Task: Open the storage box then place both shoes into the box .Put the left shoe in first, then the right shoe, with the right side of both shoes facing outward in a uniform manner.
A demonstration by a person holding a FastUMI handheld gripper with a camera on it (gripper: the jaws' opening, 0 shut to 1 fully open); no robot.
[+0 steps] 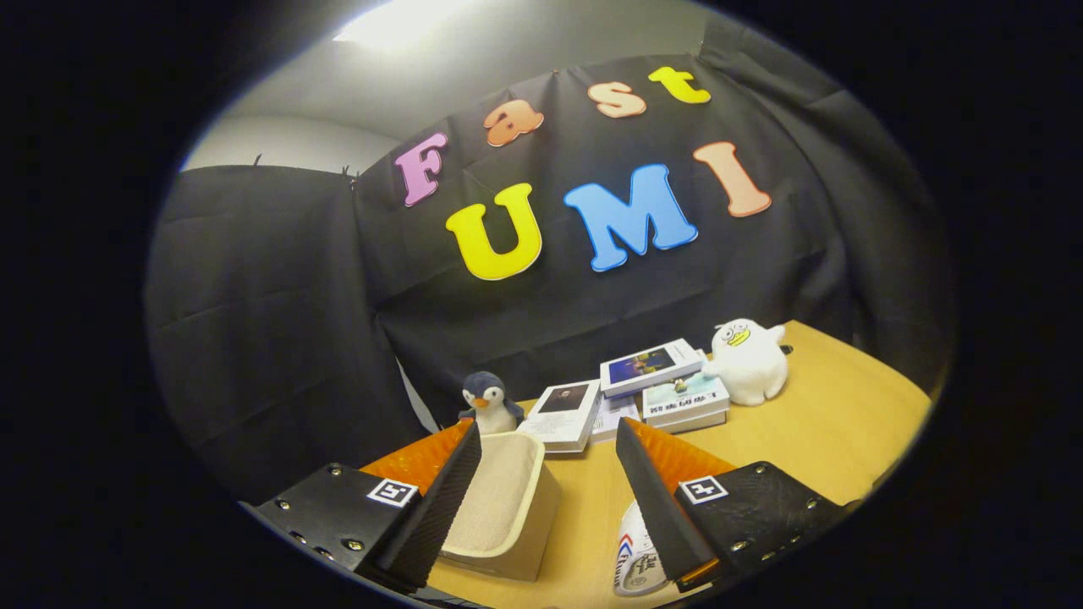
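Gripper [548,491] was spread wide, fingers well apart, nothing between the pads. Left finger [440,499] sat against the near corner of a beige fabric storage box [508,516], which rested on the wooden table [812,431] just ahead, open side up. By the right finger [656,499] a white shoe [634,558] peeked out low down, mostly hidden; couldn't tell left or right shoe. Beyond the fingers: a stack of about 4 books [643,393], a small penguin toy [489,404] behind the box, a white plush [749,359] beside the books. Black cloth wall [271,338] behind everything.
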